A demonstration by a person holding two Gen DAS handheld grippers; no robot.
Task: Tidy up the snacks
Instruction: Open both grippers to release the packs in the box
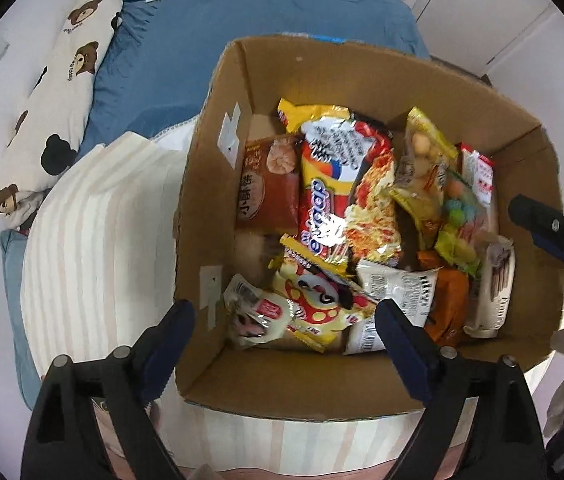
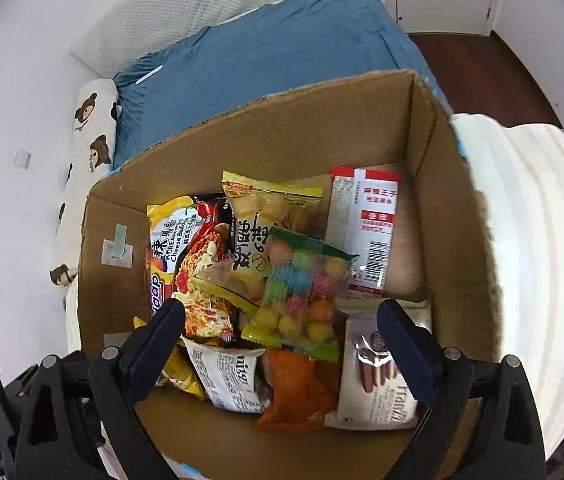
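An open cardboard box holds several snack packets. Among them are a brown packet, a red and yellow noodle packet, a bag of coloured balls, a red and white packet, an orange packet and a wafer stick packet. My left gripper hangs open over the box's near left corner, above a yellow cartoon packet, holding nothing. My right gripper stands open over the near right part of the box, with nothing held.
The box sits on a striped cream surface. Behind it lie a blue bed cover and a bear-print pillow. A dark wooden floor and white cupboard doors show at the far right.
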